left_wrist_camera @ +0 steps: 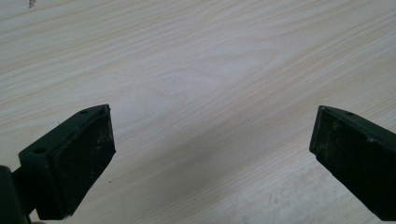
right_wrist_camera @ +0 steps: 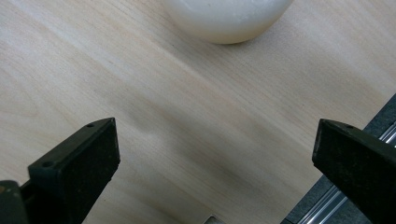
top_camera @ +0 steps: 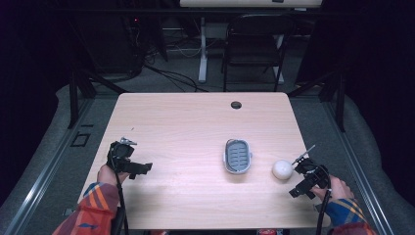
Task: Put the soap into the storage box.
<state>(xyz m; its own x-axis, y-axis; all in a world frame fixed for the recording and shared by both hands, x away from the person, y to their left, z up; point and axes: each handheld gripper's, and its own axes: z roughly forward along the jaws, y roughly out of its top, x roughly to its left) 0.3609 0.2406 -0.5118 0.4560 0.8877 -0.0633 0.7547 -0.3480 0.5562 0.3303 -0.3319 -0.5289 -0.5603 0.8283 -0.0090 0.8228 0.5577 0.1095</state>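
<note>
on the table's right edge, right claw [top_camera: 297, 182] gapes wide near white ball [top_camera: 282, 170]; left claw [top_camera: 139, 169] equally wide

White round ball [top_camera: 282, 170] (matte) on table, just right of grey dish [top_camera: 237, 156]
</note>
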